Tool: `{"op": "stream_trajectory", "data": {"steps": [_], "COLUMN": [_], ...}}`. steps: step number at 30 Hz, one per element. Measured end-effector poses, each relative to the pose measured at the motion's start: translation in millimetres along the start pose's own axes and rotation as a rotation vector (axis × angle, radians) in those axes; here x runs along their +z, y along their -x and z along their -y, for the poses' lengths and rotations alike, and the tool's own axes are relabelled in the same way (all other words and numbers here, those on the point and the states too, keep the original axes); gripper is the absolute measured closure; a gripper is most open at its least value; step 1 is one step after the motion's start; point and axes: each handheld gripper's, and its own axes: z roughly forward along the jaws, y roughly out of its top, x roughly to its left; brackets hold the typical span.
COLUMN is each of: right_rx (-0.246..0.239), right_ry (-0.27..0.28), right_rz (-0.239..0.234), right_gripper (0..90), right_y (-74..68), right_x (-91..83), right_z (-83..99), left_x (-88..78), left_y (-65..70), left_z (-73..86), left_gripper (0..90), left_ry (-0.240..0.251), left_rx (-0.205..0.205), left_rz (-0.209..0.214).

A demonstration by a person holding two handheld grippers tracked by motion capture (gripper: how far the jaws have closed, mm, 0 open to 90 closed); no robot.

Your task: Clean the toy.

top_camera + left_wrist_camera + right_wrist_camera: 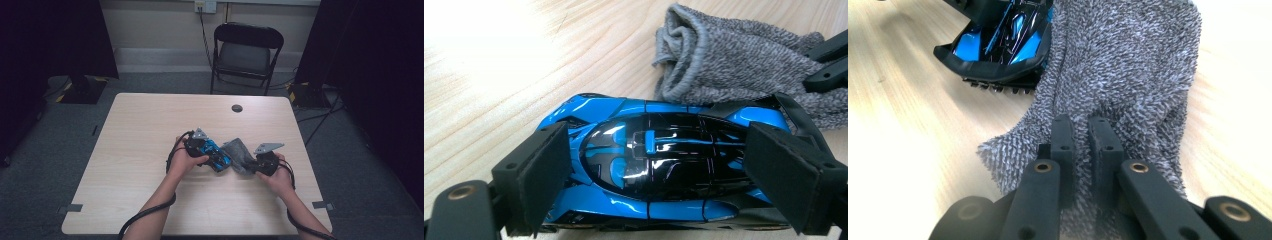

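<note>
Pale wood-grain tabletop (150, 200) carries two things, both lying toward its near edge, right of the middle: one blue-and-black toy car (659, 165) and one grey sock (1128, 75). Nearest the person, two forearms come in over the near edge, each hand holding one pair of tongs, so two in all. Left tongs (659, 175) stand wide, one pad at the car's nose and one at its tail, gripping it lengthwise as it sits on the wood. Right tongs (1082, 145) are closed, pinching a fold at the sock's end. Car and sock touch: the sock's cuffed mouth lies against the car's far side and blocks that flank. Farther off, one small dark round plug (237, 108) sits near the far edge. Beyond the tabletop stands one black folding chair (247, 52) on grey carpet, against a light wall.
</note>
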Motion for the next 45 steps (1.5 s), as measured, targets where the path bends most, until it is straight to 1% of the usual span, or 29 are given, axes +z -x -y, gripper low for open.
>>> {"op": "stream_trajectory", "data": {"steps": [18, 30, 45], "right_rx": [0.012, 0.002, -0.004], "right_ry": [0.006, 0.006, -0.003], "right_rz": [-0.023, -0.032, -0.047], "right_gripper": [83.0, 83.0, 82.8], "right_y": [-4.4, -7.6, -11.9], "right_x": [-17.6, -28.3, -40.4], "right_z": [17.0, 26.8, 36.9], "left_x": [0.5, 0.1, -0.4], "left_y": [0.8, 0.8, 1.2], "left_z": [-0.8, -1.5, -0.7], "left_gripper": [12.0, 12.2, 12.8], "left_ry": [-0.001, -0.010, -0.004], "left_rx": [-0.005, -0.002, -0.004], "left_rz": [-0.002, -0.004, -0.005]}}
